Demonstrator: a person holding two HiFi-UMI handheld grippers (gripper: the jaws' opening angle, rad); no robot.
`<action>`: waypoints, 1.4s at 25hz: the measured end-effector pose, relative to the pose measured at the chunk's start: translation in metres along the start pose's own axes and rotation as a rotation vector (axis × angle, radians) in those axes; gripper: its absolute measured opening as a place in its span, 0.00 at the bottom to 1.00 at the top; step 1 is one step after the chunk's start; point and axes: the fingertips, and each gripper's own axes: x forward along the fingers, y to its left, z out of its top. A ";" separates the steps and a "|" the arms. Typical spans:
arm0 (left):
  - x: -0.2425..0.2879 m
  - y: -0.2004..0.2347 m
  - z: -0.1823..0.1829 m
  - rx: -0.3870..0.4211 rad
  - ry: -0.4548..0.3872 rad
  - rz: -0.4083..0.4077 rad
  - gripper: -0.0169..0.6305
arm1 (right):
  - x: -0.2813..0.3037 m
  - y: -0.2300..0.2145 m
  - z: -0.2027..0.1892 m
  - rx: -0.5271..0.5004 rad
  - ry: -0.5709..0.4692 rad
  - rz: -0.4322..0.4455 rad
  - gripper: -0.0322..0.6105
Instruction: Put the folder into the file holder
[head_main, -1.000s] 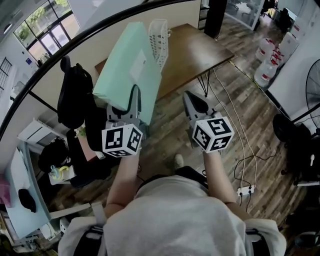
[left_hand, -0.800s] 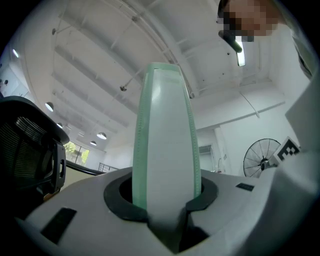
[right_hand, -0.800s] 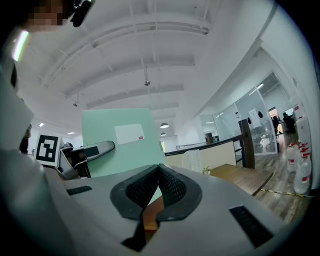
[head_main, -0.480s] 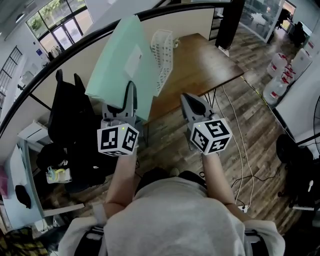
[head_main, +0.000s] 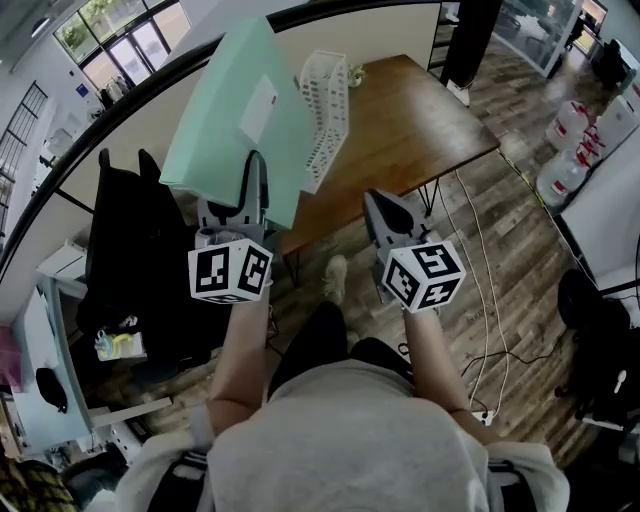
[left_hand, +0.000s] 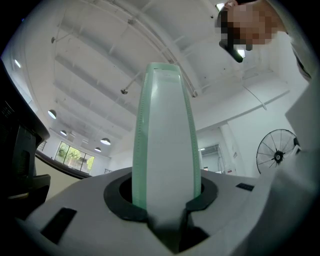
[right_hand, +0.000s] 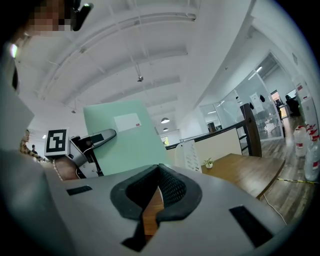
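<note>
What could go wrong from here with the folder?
1. The left tool grips the green folder by its bottom edge only; the tall sheet could swing or slip.
2. The white file holder stands near the end of the table, and the right tool is shut, empty and away from it; an off-line insertion might push or tip it.

You have bare worktop (head_main: 420, 130) right of the file holder (head_main: 328, 100); the folder (head_main: 235, 120) in your left tool (head_main: 252, 175) screens its left side, and a black chair (head_main: 130, 245) crowds that flank
</note>
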 end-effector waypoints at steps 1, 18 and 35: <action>0.004 0.002 -0.004 0.003 0.007 0.003 0.29 | 0.004 -0.003 0.000 0.004 0.001 0.000 0.06; 0.097 0.021 -0.056 -0.015 0.050 -0.038 0.29 | 0.080 -0.068 0.023 -0.013 -0.004 -0.043 0.06; 0.167 0.050 -0.089 -0.085 0.041 -0.121 0.29 | 0.148 -0.100 0.034 -0.037 -0.015 -0.116 0.06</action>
